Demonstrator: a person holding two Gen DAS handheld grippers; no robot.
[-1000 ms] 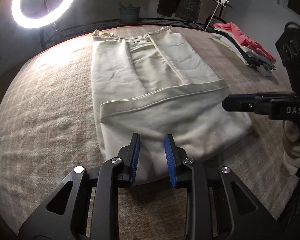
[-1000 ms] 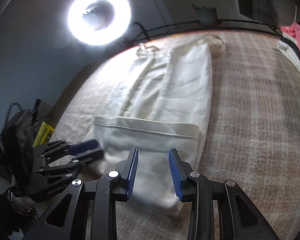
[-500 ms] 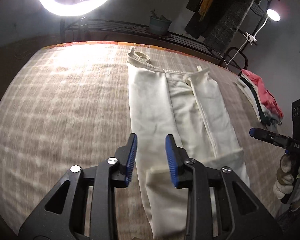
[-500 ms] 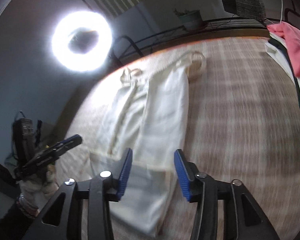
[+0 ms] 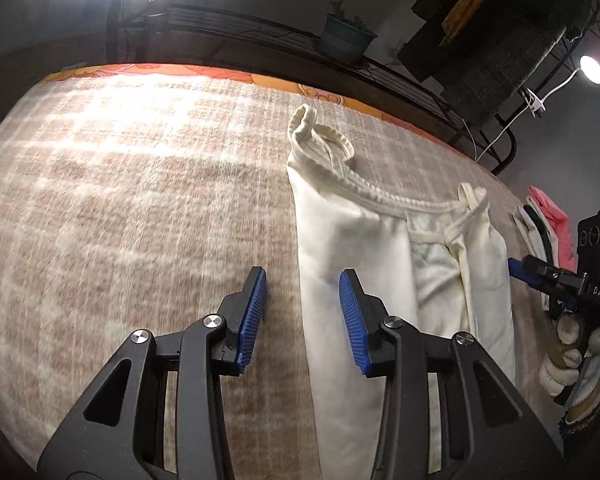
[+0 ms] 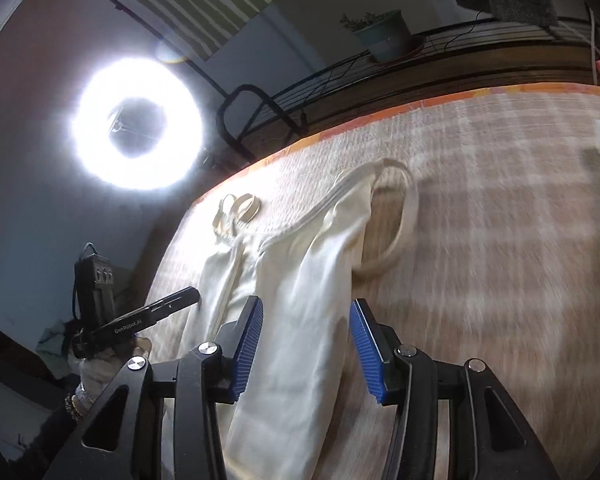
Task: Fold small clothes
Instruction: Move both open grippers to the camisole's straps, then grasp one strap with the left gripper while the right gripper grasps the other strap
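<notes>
The hem fold of the cream garment (image 5: 340, 248) has been released, and both claws have been carried up toward its strapped end on the checked blanket (image 5: 132, 200). The left gripper (image 5: 302, 312) and right gripper (image 6: 306, 340) are seen partly open and empty above the cloth, so the strap end is judged the next part to be folded.

A checked beige blanket (image 5: 120, 208) with an orange patterned edge (image 6: 440, 102) covers the surface, a glowing ring light (image 6: 138, 128) stands beyond it beside a black metal rail (image 5: 260, 36) carrying a potted plant (image 6: 384, 34), and a small clip lamp (image 5: 592, 69) shines at far right.
</notes>
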